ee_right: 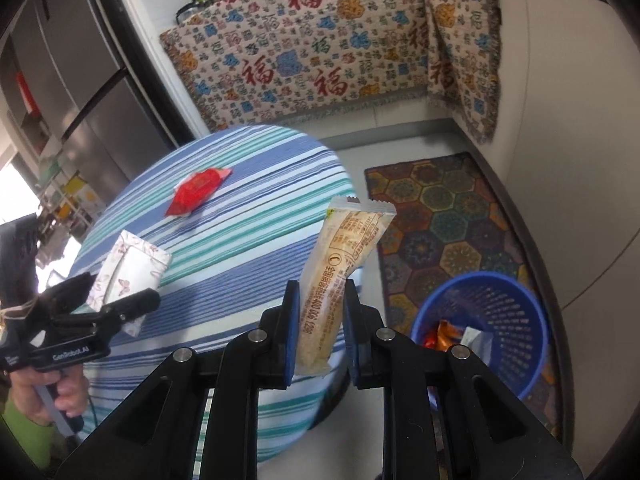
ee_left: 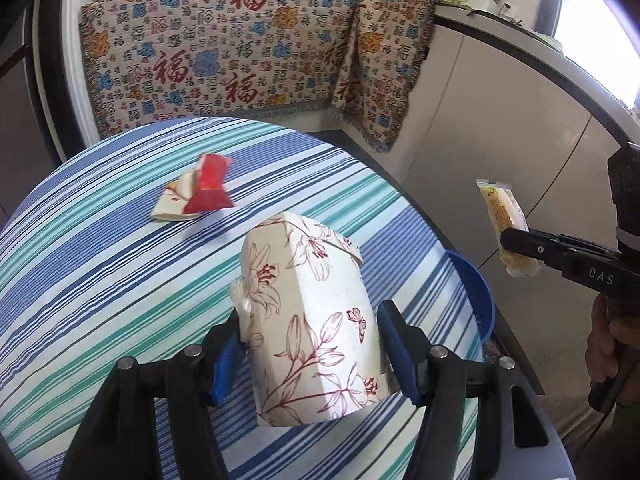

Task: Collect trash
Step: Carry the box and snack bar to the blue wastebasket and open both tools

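Observation:
My left gripper (ee_left: 310,326) is shut on a white tissue pack with a red flower print (ee_left: 308,320), held above the striped round table (ee_left: 100,260). In the right wrist view the same gripper (ee_right: 120,288) and pack (ee_right: 128,264) are at the left. My right gripper (ee_right: 322,288) is shut on a long pale yellow snack wrapper (ee_right: 340,264), off the table's right edge; the left wrist view shows it (ee_left: 508,240) with that wrapper (ee_left: 504,216). A red wrapper (ee_left: 208,190) (ee_right: 196,192) lies on the table, partly over a white paper scrap (ee_left: 174,204).
A blue mesh basket (ee_right: 516,304) (ee_left: 478,292) with several wrappers inside stands on the floor right of the table, beside a hexagon-pattern rug (ee_right: 440,208). A cloth-draped counter (ee_left: 224,52) is behind, white cabinets (ee_left: 500,120) to the right, a grey fridge (ee_right: 80,80) at the left.

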